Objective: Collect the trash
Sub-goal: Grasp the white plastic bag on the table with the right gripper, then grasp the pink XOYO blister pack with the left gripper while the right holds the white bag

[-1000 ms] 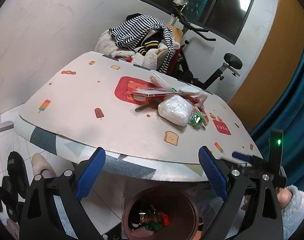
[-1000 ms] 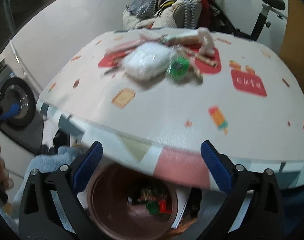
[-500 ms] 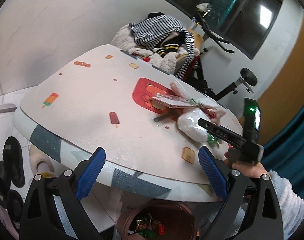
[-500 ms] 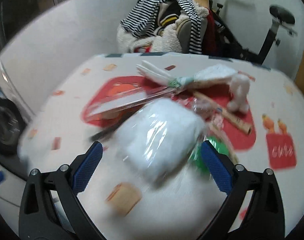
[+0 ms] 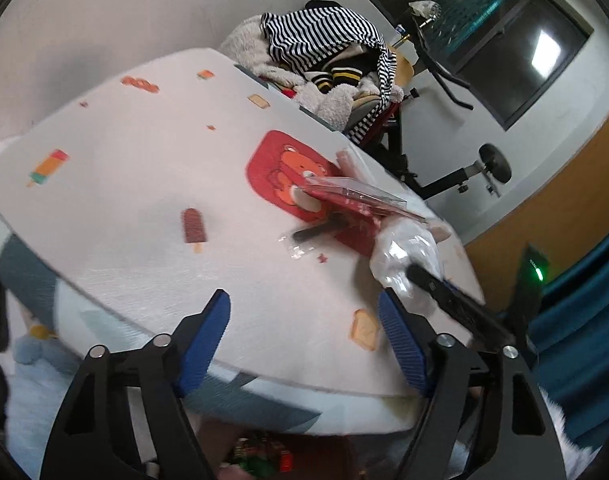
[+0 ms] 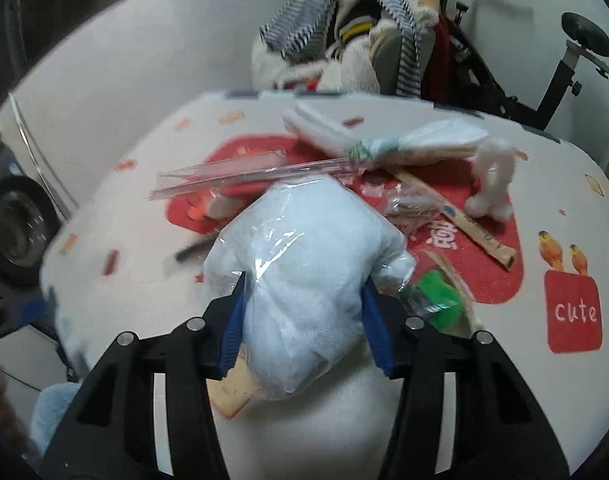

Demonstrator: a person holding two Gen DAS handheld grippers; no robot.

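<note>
A white wad wrapped in clear plastic (image 6: 304,272) lies on the patterned table (image 6: 424,420). My right gripper (image 6: 302,320) is closed around it, both blue pads pressing its sides. It also shows in the left wrist view (image 5: 404,256) with the right gripper's finger on it. Behind it lie a clear flat wrapper (image 6: 256,176), a green piece (image 6: 436,300), a paper stick sleeve (image 6: 464,224) and white tissues (image 6: 384,136). My left gripper (image 5: 304,340) is open and empty at the table's near edge, above the brown trash bin (image 5: 264,460).
A chair piled with striped clothes (image 5: 328,48) stands behind the table. An exercise bike (image 5: 464,168) is at the back right. A black stick (image 5: 316,232) lies on the table by the red bear print (image 5: 288,176). A washing machine (image 6: 12,216) is at the left.
My right gripper moved forward over the table and closed on the white plastic-wrapped wad. My left gripper swung left and closer to the table edge, still open.
</note>
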